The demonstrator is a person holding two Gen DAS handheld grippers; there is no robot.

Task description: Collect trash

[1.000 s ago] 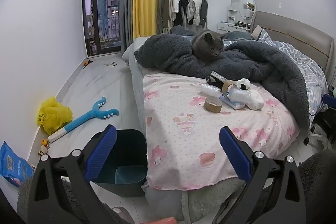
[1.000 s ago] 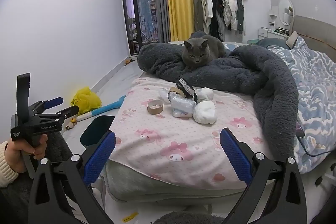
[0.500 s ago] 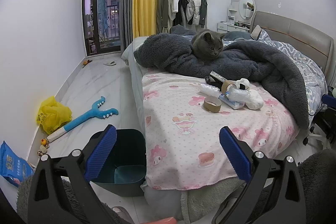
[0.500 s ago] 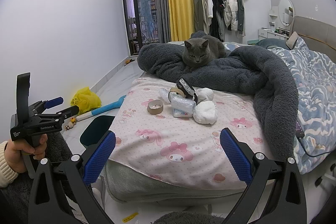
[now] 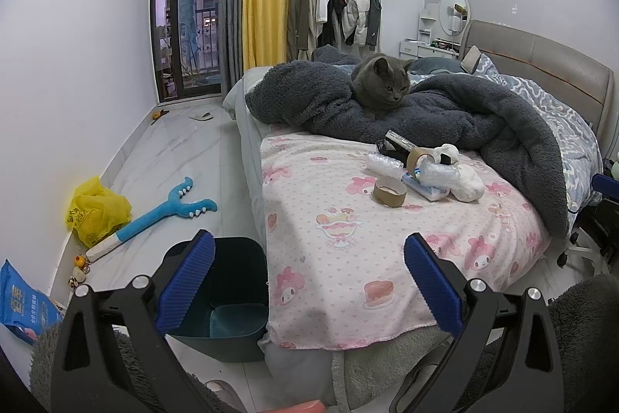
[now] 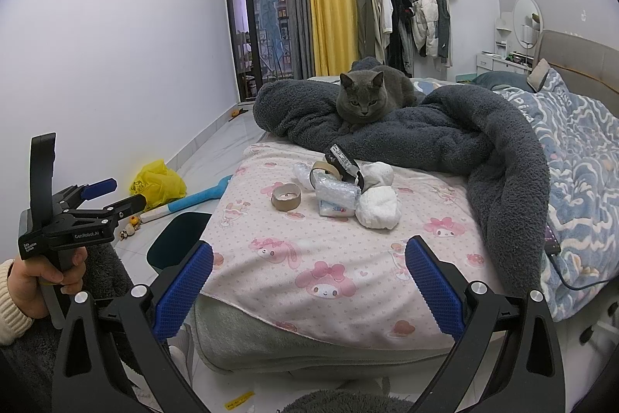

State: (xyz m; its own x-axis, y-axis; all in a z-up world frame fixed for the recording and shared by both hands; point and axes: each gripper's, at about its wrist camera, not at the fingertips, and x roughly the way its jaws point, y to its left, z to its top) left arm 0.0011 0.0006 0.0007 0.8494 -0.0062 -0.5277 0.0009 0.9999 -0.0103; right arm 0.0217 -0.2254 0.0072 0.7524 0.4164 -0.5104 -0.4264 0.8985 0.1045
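Note:
A pile of trash lies on the pink bedsheet point(image 5: 340, 258): an empty brown tape roll point(image 5: 389, 191) point(image 6: 286, 196), a second tape roll point(image 6: 325, 172), bubble wrap point(image 6: 336, 194), a tissue pack point(image 6: 336, 209), white wads point(image 6: 378, 207) and a black wrapper point(image 6: 342, 157). A dark teal bin point(image 5: 228, 293) point(image 6: 176, 239) stands on the floor beside the bed. My left gripper point(image 5: 307, 281) is open and empty, over the bed corner and the bin. My right gripper point(image 6: 307, 281) is open and empty, short of the bed's foot. The left gripper also shows in the right wrist view point(image 6: 112, 196).
A grey cat point(image 6: 365, 99) sits on a dark fleece blanket point(image 6: 464, 138) just behind the trash. On the floor lie a yellow bag point(image 5: 94, 211), a blue and white toy point(image 5: 154, 219), a blue packet point(image 5: 23, 300) and small toys by the wall.
Both grippers have barely shifted and stay open. The cat has turned its head slightly.

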